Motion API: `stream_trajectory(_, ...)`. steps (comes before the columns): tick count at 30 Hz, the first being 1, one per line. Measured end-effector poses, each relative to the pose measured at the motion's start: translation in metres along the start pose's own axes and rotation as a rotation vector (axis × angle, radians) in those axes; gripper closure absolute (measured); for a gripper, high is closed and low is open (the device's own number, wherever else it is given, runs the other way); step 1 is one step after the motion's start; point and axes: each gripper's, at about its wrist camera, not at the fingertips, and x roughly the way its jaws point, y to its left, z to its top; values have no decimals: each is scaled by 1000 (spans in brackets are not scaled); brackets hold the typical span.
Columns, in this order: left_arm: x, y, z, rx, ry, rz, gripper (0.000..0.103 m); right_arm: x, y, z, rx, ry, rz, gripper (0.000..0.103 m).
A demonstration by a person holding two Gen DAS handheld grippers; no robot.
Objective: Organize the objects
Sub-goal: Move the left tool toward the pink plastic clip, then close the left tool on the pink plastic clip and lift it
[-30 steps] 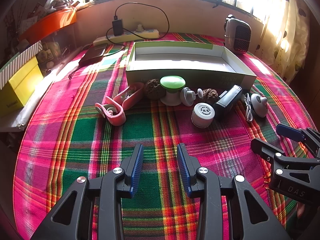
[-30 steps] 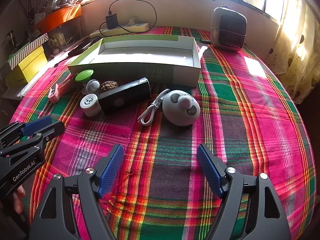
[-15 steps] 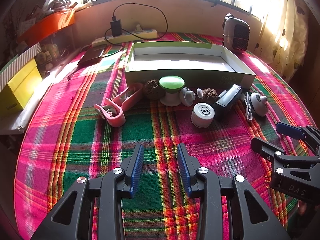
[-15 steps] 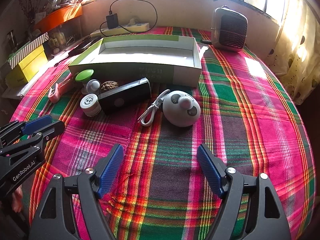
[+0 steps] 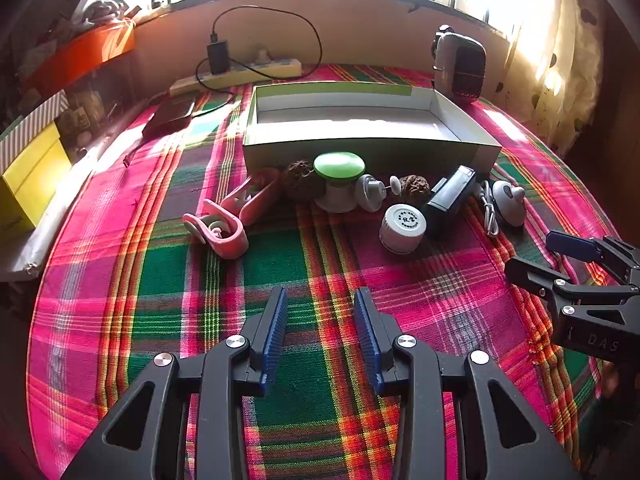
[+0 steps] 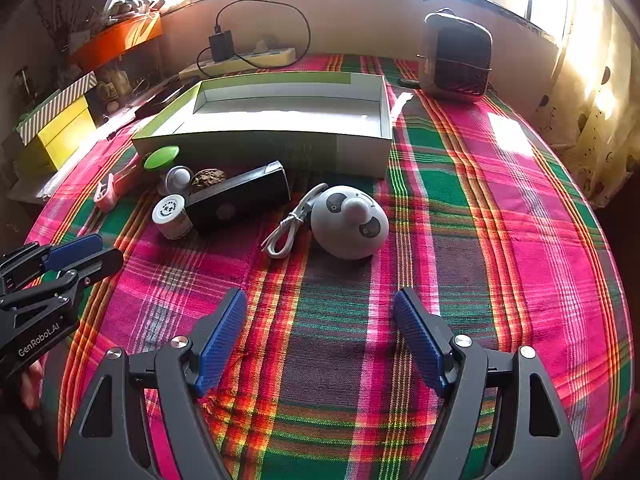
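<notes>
An empty green-and-white box (image 5: 360, 152) (image 6: 260, 144) lies open on the plaid tablecloth. In front of it lie a pink clip (image 5: 224, 232), a green-topped white knob (image 5: 339, 168), two walnuts (image 5: 414, 186), a white jar (image 5: 402, 226) (image 6: 172, 216), a black rectangular device (image 5: 450, 196) (image 6: 240, 200), a white cable (image 6: 286, 226) and a grey panda-faced gadget (image 6: 350, 222) (image 5: 508, 202). My left gripper (image 5: 320, 320) is open and empty, short of the row. My right gripper (image 6: 320, 320) is open wide and empty, just short of the panda gadget.
A small heater (image 6: 456, 58) stands behind the box at right. A power strip with charger (image 5: 240, 72) lies at the back. Yellow and striped boxes (image 5: 28, 164) and an orange tray (image 5: 80, 56) sit at the left. A curtain (image 6: 592, 120) hangs right.
Both grippers have held nearly still; the left view has shifted very slightly. No object has moved.
</notes>
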Motion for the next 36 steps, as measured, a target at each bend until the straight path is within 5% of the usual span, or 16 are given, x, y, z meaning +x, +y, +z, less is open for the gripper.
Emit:
stream_trajectory(7,0,11,1,-21,2,-43,70,4,-16,6,17,7,-47,27)
stream_trajectory(13,-3,27,-1,-89,-2,2,70,9,-23,15,-1,6,-81,27)
stream_trajectory(23,0,56,1,-237,1,-24,69,20,-28,27,12,14,-64,27)
stream_trajectory(28,7,59,11,-273,13,-55,69,24,-29,31,10,15,-55,27)
stream_trajectory(36,18,62,25,-268,19,-6,69,29,-29,38,13,15,-57,27)
